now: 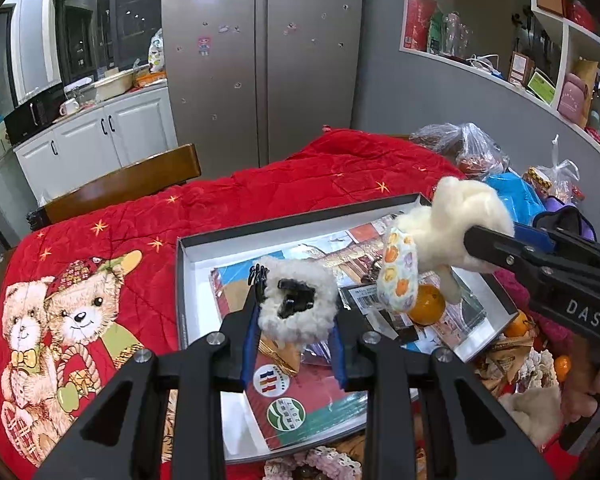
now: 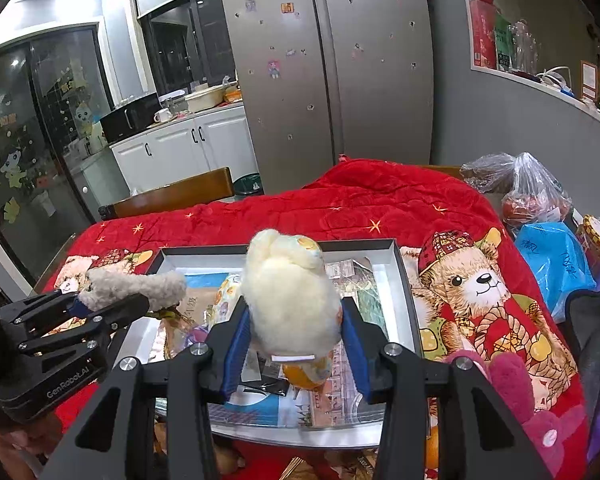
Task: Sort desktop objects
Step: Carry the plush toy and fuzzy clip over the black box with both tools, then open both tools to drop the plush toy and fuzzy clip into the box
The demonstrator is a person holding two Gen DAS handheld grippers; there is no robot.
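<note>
Held aloft over an open shallow box (image 2: 392,280) on a table draped in a red bear-print quilt (image 2: 380,204): two fleecy items, one per hand-held gripper. Clamped in the left gripper (image 1: 296,316), a white fluffy hair claw (image 1: 298,306), black teeth showing at its centre, pads pressing both woolly sides. Pinched in the right gripper (image 2: 296,336), a cream plush toy (image 2: 290,300) with orange-patterned fabric ears, squeezed at the body so that the limbs dangle free. Both poised above the box interior, apparently for dropping in as part of the sort. Already lying in the box: printed booklets and cards (image 1: 300,400), an orange fruit (image 1: 428,304) and a barcoded packet (image 1: 364,300), suggesting a catch-all container for the table's loose things. Beyond the box, at the right edge of the quilt, plastic bags (image 2: 540,196) of produce and a blue bag (image 2: 556,260), not yet sorted. Behind, a wooden chair (image 2: 180,196), a steel fridge (image 2: 324,60) and wall shelving (image 1: 500,72).
</note>
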